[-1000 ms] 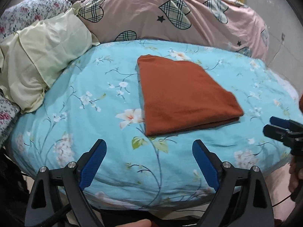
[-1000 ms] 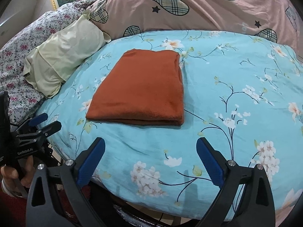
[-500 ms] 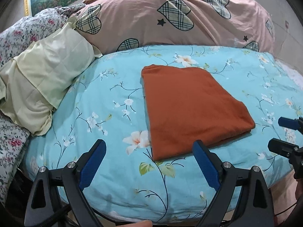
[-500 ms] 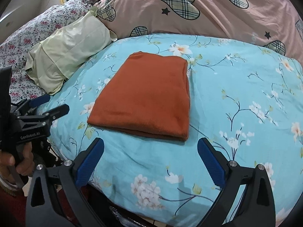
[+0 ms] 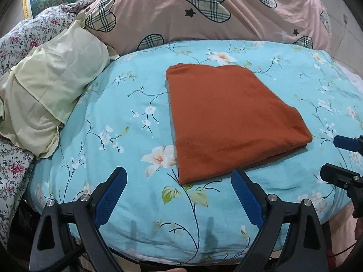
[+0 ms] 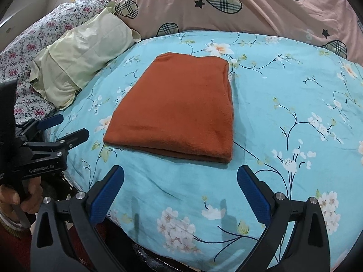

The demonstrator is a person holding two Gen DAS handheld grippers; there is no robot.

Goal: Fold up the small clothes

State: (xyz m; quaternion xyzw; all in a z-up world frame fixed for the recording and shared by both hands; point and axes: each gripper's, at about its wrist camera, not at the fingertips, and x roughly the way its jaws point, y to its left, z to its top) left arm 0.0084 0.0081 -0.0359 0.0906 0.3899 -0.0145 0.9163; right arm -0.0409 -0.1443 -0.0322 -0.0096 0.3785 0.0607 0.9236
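A rust-orange garment [image 5: 229, 117] [image 6: 179, 106] lies folded into a flat rectangle on the turquoise floral bedspread [image 5: 118, 117] [image 6: 295, 104]. My left gripper [image 5: 179, 181] hovers open just short of the garment's near left corner, holding nothing. My right gripper [image 6: 181, 179] is open too, a little in front of the garment's near edge, also holding nothing. In the right wrist view the left gripper [image 6: 61, 124] shows at the far left, held by a hand [image 6: 15, 199]. The right gripper [image 5: 340, 156] shows at the right edge of the left wrist view.
A pale yellow pillow [image 5: 45, 95] [image 6: 79, 56] lies left of the garment. A pink quilt with plaid hearts [image 5: 204, 11] [image 6: 249, 4] is bunched behind it. Flowered bedding [image 5: 13, 163] [image 6: 34, 43] lies at the far left. The bed's near edge runs just below both grippers.
Both grippers have moved forward toward the bed, so the folded garment looks larger and closer. They stay open, and the garment has not shifted.
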